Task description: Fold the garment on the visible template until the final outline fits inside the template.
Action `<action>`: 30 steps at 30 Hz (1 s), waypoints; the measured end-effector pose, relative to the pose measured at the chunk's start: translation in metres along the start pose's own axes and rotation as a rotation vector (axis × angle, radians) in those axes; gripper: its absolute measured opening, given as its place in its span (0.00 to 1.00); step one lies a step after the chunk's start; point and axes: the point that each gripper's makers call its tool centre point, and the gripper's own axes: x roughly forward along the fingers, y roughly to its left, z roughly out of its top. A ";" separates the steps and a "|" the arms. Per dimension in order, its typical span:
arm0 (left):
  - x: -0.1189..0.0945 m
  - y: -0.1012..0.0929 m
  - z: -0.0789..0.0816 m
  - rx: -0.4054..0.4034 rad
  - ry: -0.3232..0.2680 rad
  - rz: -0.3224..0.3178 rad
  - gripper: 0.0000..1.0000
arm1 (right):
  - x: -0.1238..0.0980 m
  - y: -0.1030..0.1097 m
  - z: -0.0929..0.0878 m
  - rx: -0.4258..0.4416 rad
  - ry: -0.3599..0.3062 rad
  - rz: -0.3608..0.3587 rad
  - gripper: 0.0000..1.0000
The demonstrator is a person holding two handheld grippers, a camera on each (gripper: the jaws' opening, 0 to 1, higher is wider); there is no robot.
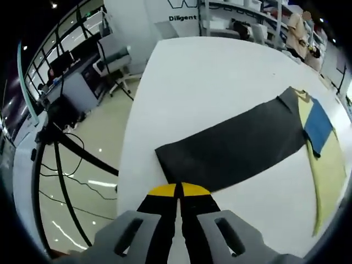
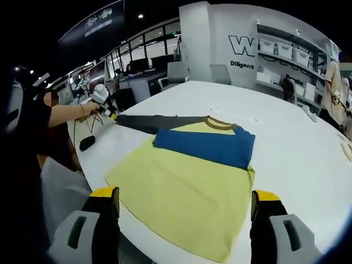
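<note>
Room: open office or lab, glossy floor, desks and chairs, shelving with bins along a wall bearing lettering.
Surface: large white table [image 2: 297, 143]; the shirt [image 2: 181, 187] lies flat on it near one edge.
Shirt: yellow body, tan collar [image 2: 220, 124], one dark grey sleeve [image 1: 236, 146] stretched straight out to the side, the blue sleeve [image 2: 206, 144] already folded across the chest.
Template: no outline can be made out on the table in either view.
Left gripper [image 1: 179, 190]: jaws together at the cuff end of the grey sleeve; whether cloth is pinched between them cannot be told.
Right gripper [image 2: 184, 204]: jaws wide apart, holding nothing, poised over the hem side of the yellow body.
Progress: early, by my judgement. One sleeve is folded in; the grey sleeve is yet to come across, and the body is yet to be folded.
Left gripper view adds: the grey sleeve close up at full length, a person standing by the shelving at the far end.
Right gripper view adds: the whole shirt, and the person's hand [image 2: 91, 107] holding the left gripper at the sleeve end.
</note>
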 end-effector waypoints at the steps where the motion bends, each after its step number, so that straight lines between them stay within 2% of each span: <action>1: -0.002 -0.001 0.002 0.006 -0.003 0.000 0.00 | 0.000 0.000 0.000 -0.001 0.001 0.001 0.99; 10: -0.009 -0.013 0.022 0.033 -0.045 -0.034 0.00 | 0.000 0.002 -0.004 -0.015 0.015 0.003 0.99; 23: -0.028 -0.057 0.059 0.096 -0.110 -0.123 0.00 | -0.002 0.004 -0.005 -0.018 0.013 0.008 0.99; 27: -0.034 -0.076 0.074 0.155 -0.134 -0.147 0.00 | -0.003 0.005 -0.006 -0.019 0.012 0.010 0.99; 30: -0.037 -0.087 0.079 0.176 -0.138 -0.165 0.00 | -0.003 0.005 -0.007 -0.018 0.014 0.011 0.99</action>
